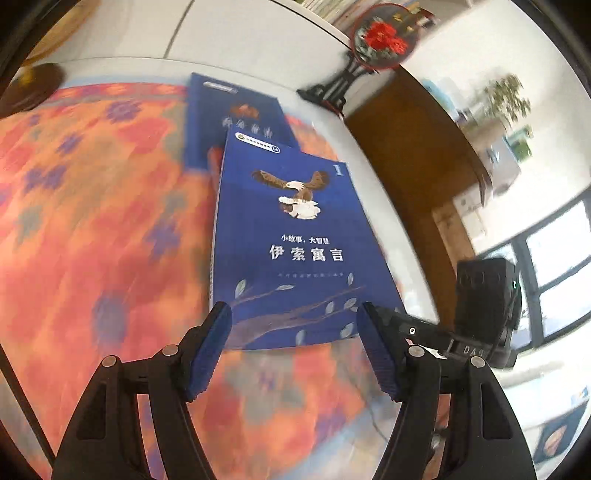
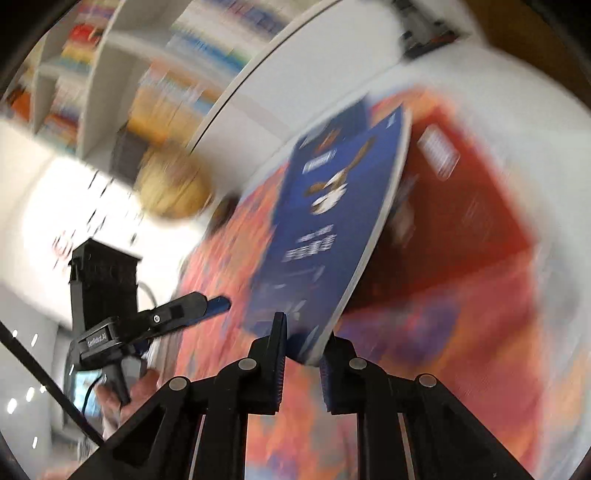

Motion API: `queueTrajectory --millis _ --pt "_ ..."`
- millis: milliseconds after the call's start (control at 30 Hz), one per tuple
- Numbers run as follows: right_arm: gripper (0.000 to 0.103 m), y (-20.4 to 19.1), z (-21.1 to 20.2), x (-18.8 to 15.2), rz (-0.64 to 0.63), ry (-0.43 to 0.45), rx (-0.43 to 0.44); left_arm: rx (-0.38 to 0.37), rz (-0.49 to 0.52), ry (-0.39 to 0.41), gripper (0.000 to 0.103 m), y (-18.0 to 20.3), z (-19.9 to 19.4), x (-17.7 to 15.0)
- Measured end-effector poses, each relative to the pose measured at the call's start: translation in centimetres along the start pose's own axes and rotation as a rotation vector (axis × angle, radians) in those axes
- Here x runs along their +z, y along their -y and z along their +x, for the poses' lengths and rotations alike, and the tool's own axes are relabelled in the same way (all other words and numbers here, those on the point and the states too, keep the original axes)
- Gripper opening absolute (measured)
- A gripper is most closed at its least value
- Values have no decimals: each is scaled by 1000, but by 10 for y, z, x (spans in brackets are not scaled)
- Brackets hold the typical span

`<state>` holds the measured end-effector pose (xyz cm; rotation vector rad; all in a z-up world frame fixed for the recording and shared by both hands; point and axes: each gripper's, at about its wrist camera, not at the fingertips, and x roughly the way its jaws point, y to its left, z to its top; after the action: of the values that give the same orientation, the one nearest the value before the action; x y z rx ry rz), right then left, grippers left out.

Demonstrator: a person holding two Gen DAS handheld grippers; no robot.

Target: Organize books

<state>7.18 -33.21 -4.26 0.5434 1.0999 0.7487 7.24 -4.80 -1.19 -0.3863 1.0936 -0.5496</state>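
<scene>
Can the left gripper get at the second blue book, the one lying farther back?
Probably not directly. The left gripper is open and empty, but the eagle book, held by the right gripper, overlaps the second blue book.

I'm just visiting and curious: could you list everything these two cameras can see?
eagle book: one, blue, lifted over the cloth, near edge clamped.
second book: one, blue, flat on the cloth behind it.
red book: one, flat under the lifted book.
tablecloth: one, orange with purple flowers.
round ornament: one, red on a black stand, table's far edge.
bookshelf: one, white, blurred.
left hand-held gripper: black, blue pads, open.
right hand-held gripper: black, gripping the eagle book.
</scene>
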Motion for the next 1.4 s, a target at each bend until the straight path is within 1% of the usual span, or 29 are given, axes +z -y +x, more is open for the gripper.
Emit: queueTrajectory --millis 33,67,100,133,167,233,267,333,400,433,500,533,600,633,667,700,733,800,833,900,933,967,1033,1100,1200,1267,1300,1400 --pt "15 -7 5 -10 -42 -47 -15 53 33 2 67 0 -8 -15" --pt "16 -13 10 -19 -88 -88 -57 101 60 0 67 -1 -11 -22" --pt "18 -15 13 -26 -111 -111 -104 163 95 -10 67 -5 -12 -29" --pt "25 -14 13 -29 -109 -112 -136 178 104 -19 67 -8 -11 -30" --pt "32 -11 11 -30 -101 -98 -156 181 103 -28 67 -13 -10 -30" --pt "38 3 2 -25 -69 -33 -176 157 85 -60 67 -25 -2 -24" --pt "41 8 -1 -23 -54 -19 -171 147 79 -68 67 -29 2 -21" --pt "44 20 -7 -13 -6 11 -155 133 75 -90 65 -34 14 -16" --pt "44 24 -8 -5 -10 36 -169 124 68 -100 65 -37 21 -14" --pt "44 26 -4 -2 -19 29 -163 118 74 -86 65 -37 22 -11" --pt "44 24 4 4 -40 16 -142 103 77 -86 65 -36 25 -4" --pt "42 21 7 7 -61 13 -143 89 76 -80 66 -37 26 -2" --pt "36 13 18 12 -148 11 -189 50 89 -60 66 -39 30 3" --pt "30 10 22 14 -195 18 -218 34 104 -39 66 -40 32 6" --pt "28 8 25 15 -219 29 -234 26 107 -29 66 -40 34 8" --pt "28 12 28 16 -202 41 -219 26 105 -20 66 -39 35 9" --pt "27 15 29 18 -168 50 -202 37 109 -19 66 -37 34 9" --pt "26 15 30 22 -155 49 -201 65 135 -20 65 -32 32 6" --pt "26 13 30 22 -166 44 -202 102 159 -14 60 -29 30 3" --pt "26 7 31 18 -169 16 -153 161 179 1 59 -27 23 -1" --pt "22 4 31 15 -164 3 -127 199 175 16 55 -30 15 -4" --pt "18 -3 32 10 -173 -10 -98 214 170 21 50 -33 11 -5" --pt "15 -16 36 3 -210 -26 -89 231 158 26 50 -43 -5 -9" --pt "15 -37 45 -7 -270 -49 -101 257 187 30 50 -45 -15 -15" --pt "14 -63 59 -14 -335 -65 -112 302 221 68 50 -48 -35 -24" --pt "14 -75 68 -14 -358 -67 -120 312 222 76 50 -51 -45 -28" --pt "14 -81 72 -17 -360 -71 -111 315 221 77 50 -51 -49 -29" --pt "14 -86 73 -22 -366 -71 -100 320 226 82 50 -56 -63 -33"
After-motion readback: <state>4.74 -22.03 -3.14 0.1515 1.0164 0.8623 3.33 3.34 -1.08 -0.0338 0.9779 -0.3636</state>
